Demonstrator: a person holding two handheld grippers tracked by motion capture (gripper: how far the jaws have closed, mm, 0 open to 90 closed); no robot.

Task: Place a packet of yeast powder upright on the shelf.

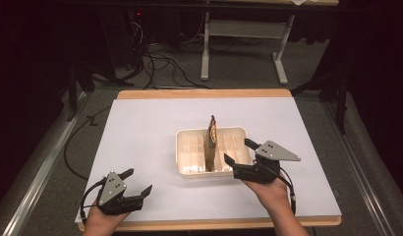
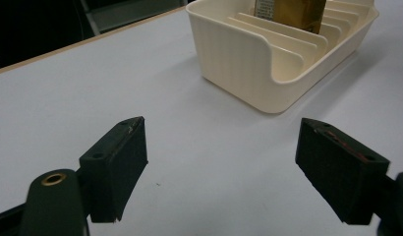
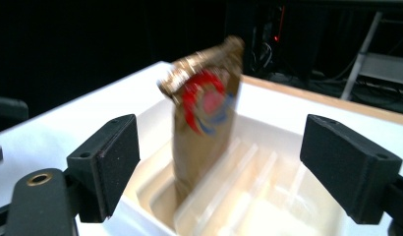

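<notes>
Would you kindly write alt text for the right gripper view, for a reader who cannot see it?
A gold pouch with a red and blue emblem stands upright in a slot of a cream slotted tray on a white table, slightly blurred. The right gripper frames it from below, its two black jaws wide open and touching nothing. Behind lies a dark room with cables.

— What colours are on the table (image 1: 140, 142)?
— White top, pale wood edge. The rack (image 1: 187, 155) near its front right is cream, ribbed inside.
— And the pouch (image 3: 204, 123)?
— Golden brown, with a red round mark and some blue and white on its face.
— The grippers?
— Left gripper (image 1: 138, 182) and right gripper (image 1: 240, 152) are black, each with a grey plate.
</notes>
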